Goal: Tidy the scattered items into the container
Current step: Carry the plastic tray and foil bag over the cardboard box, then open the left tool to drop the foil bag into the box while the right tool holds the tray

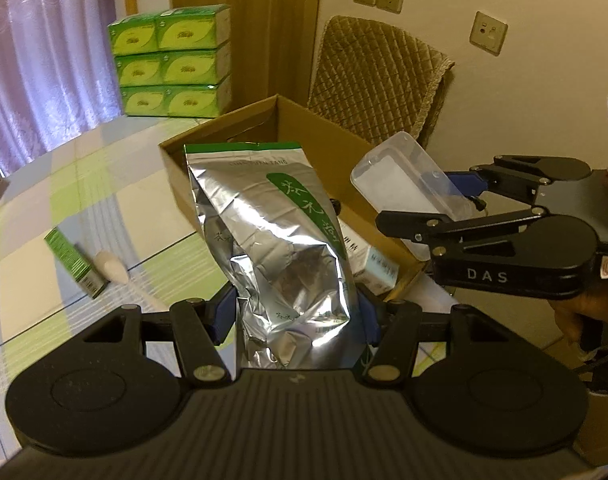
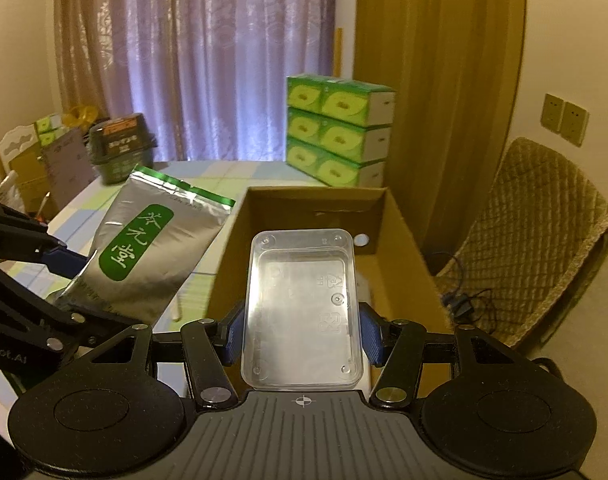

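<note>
Left hand-held gripper [image 1: 297,320]: you clamp the crinkled silver foil pouch [image 1: 271,236], raised for boxing.
Right hand-held gripper [image 2: 301,332]: you grip the clear plastic tub [image 2: 301,308] over the open cardboard box [image 2: 408,240].

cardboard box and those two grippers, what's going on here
A person is tidying items into the cardboard box with two handheld grippers. The left gripper is shut on a silver foil pouch, held beside the box. The right gripper is shut on a clear plastic tub, held over the box. A green carton and a white tube lie on the table.
</note>
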Available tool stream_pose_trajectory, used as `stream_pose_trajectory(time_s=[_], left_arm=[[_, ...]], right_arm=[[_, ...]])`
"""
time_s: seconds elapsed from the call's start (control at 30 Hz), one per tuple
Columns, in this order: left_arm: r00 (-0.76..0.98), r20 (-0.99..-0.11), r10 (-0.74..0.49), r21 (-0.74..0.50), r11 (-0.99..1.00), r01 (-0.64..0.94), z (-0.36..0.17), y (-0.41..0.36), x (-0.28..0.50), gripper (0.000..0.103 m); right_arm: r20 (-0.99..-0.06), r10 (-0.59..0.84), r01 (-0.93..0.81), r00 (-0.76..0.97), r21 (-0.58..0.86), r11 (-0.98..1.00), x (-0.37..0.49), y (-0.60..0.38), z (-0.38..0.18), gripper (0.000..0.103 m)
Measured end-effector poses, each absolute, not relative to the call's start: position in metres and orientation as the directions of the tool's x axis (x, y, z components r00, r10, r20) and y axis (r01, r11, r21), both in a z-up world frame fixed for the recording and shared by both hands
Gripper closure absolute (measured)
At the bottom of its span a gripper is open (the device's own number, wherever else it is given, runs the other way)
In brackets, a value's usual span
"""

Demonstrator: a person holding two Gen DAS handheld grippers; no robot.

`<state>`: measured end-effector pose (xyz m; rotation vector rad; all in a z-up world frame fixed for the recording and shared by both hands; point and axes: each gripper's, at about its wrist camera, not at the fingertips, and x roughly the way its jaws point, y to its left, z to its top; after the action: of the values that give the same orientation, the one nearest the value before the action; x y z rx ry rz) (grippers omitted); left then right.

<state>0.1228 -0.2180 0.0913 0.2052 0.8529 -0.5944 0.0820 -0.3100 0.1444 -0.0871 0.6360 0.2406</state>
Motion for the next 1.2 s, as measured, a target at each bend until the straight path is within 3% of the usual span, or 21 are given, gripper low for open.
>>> stream_pose_trajectory(time_s=[0.7, 1.2], left_arm=[[0.497, -0.730, -0.469, -0.212, 0.847, 0.488, 0.086, -0.246, 0.170, 0.048], [0.524, -0.713, -0.465, -0.252, 0.868, 0.427, 0.080, -0.254, 0.189, 0.048]], right_arm=[[-0.629, 0.118, -0.172, 0.769, -0.025, 0.985, 0.120, -0.349, 0.137, 0.044], [-0.646, 0.106, -0.165, 0.756, -0.032, 0.986, 0.145, -0.359, 0.134, 0.044]])
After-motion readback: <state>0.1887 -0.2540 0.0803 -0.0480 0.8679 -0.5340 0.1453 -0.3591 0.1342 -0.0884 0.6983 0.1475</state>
